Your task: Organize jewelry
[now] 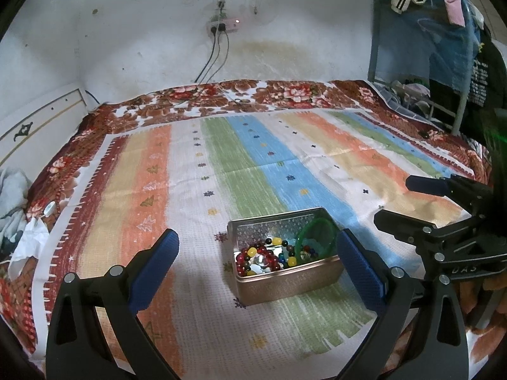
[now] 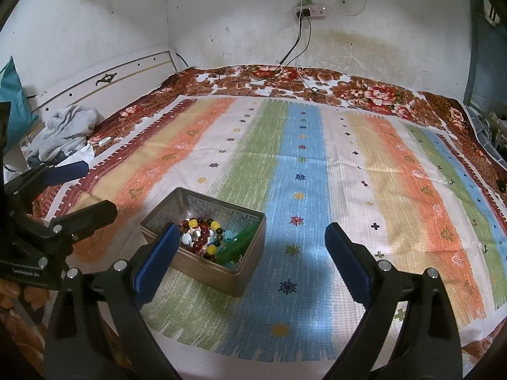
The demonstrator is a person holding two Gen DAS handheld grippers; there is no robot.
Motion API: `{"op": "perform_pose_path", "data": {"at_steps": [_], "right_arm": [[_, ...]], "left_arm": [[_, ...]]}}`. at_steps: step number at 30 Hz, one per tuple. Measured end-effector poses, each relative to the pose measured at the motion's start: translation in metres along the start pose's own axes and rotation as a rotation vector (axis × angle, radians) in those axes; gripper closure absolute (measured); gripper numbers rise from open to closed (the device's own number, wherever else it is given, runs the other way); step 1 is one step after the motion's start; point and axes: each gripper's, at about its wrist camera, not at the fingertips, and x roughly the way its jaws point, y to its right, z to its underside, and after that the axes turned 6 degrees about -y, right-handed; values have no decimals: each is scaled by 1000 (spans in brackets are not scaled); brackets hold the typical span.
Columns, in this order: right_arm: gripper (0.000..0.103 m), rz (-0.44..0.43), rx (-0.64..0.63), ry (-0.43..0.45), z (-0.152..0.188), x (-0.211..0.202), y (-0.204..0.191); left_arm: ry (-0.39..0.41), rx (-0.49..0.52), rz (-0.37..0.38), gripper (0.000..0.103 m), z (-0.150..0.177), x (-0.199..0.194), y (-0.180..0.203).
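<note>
Left gripper [image 1: 258, 248]: jaws spread wide, nothing between the blue pads; it hovers above the striped cloth.
Right gripper [image 2: 250, 240]: also spread wide and empty, hovering just right of the left one; in the left wrist view it shows at the right edge [image 1: 393, 201].
Tin box [image 1: 286, 280]: a lidless rectangular metal box standing on the cloth, just ahead of the left gripper and between its two fingers, nearer the right finger. In the right wrist view the box [image 2: 221, 274] lies ahead and to the left, its near corner hidden behind that gripper's left finger.
Beaded bracelets [image 1: 263, 256]: red, yellow, dark and blue beads heaped inside the box, filling its floor.
Green bangle [image 1: 317, 234]: inside the box, leaning tilted against the end wall closest to the right gripper.
Striped cloth [image 2: 304, 164]: multicoloured bands spread flat beneath both grippers, running away ahead of them.
Floral blanket [image 2: 374, 95]: beyond the cloth's far edge.
Power strip [image 2: 312, 11]: on the wall farthest ahead, cables hanging down to the blanket.
Grey garment [image 2: 63, 133]: bunched far to the left of the right gripper.
</note>
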Motion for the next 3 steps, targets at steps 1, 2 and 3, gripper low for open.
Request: {"op": "perform_pose_path", "data": {"at_steps": [1, 2, 3], "right_arm": [[11, -1, 1, 0, 0, 0, -1], [11, 0, 1, 0, -1, 0, -1], [11, 1, 0, 0, 0, 0, 0]], "left_arm": [[1, 2, 0, 6, 0, 0, 0], [2, 2, -1, 6, 0, 0, 0], [1, 1, 0, 6, 0, 0, 1]]}}
